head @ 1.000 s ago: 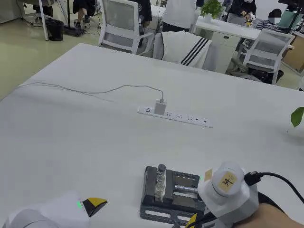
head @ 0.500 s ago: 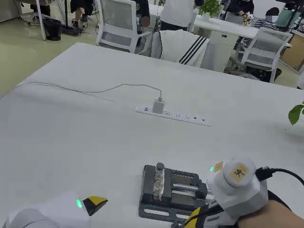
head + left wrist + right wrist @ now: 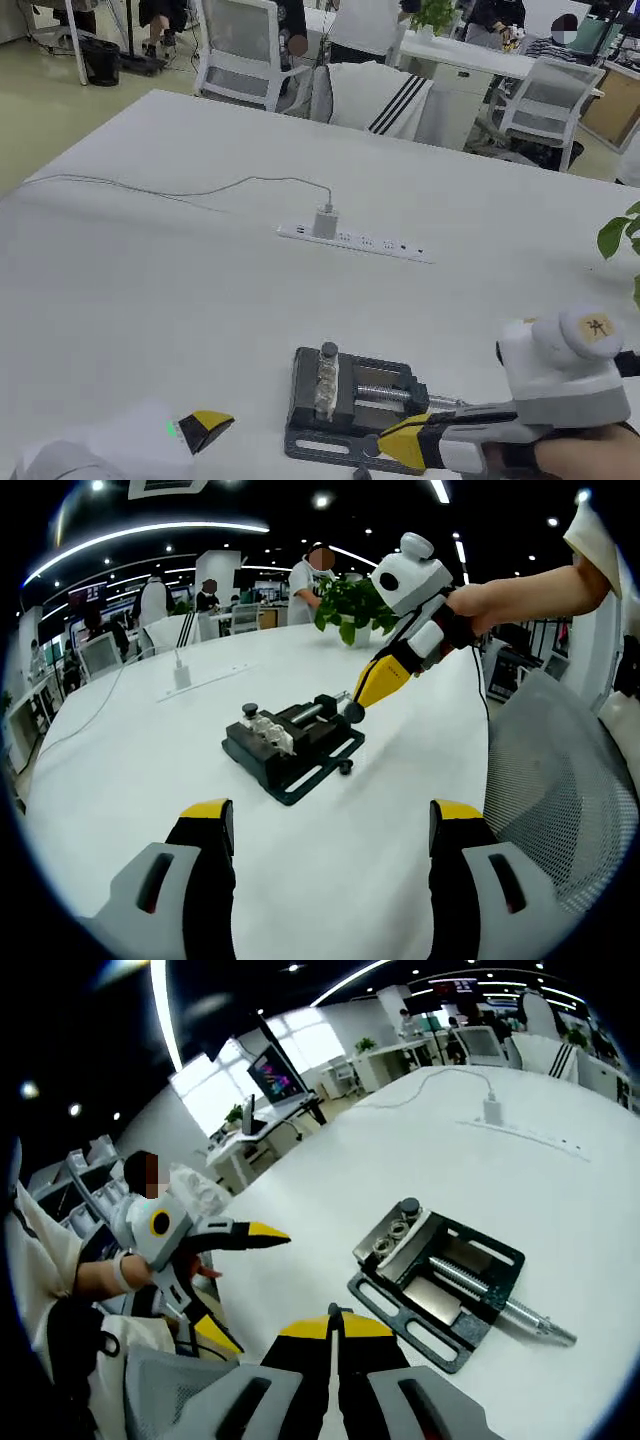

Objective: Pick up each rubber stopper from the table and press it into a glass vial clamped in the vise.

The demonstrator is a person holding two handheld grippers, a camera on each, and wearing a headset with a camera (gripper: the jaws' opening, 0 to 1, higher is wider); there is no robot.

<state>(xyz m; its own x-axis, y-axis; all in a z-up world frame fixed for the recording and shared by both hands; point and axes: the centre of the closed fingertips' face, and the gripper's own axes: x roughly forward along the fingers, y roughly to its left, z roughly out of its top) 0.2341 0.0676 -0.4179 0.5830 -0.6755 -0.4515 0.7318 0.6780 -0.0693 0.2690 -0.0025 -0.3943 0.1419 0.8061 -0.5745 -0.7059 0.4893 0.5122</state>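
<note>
Tongs, state: the yellow-tipped left tongs (image 3: 330, 825) stand wide open with bare worktop between the jaws. The yellow-tipped right tongs (image 3: 335, 1328) are closed tip to tip, with nothing seen between them.
Tongs, place: the left tongs hang over the worktop's near edge, left of the vise. The right tongs lie level beside the vise's screw end, tips pointing toward it; whether they touch it I cannot tell.
Stopper: a dark round rubber stopper (image 3: 328, 350) sits on the glass at the end of the row toward the far edge.
Vials: clear glass vials (image 3: 323, 382) stand upright between the vise jaws. The right gripper view shows open round mouths beside the capped one; their number is unclear.
Vise: a dark grey metal bench vise (image 3: 350, 412) rests flat on the white worktop (image 3: 150, 290) close to the near edge, its screw pointing toward the right edge.
Small piece: a small dark piece (image 3: 345, 768) lies just beside the vise base, too small to identify.
Power strip: a long white power strip (image 3: 375, 246) lies mid-worktop, beyond the vise toward the far edge. A white plug (image 3: 325, 222) sits near its left end, and a thin grey cable (image 3: 150, 190) trails toward the left edge.
Plant: green leaves (image 3: 615, 235) reach over the right edge.
Beyond the far edge: white office chairs (image 3: 240, 50), a white garment with black stripes (image 3: 375, 98) and seated people.
</note>
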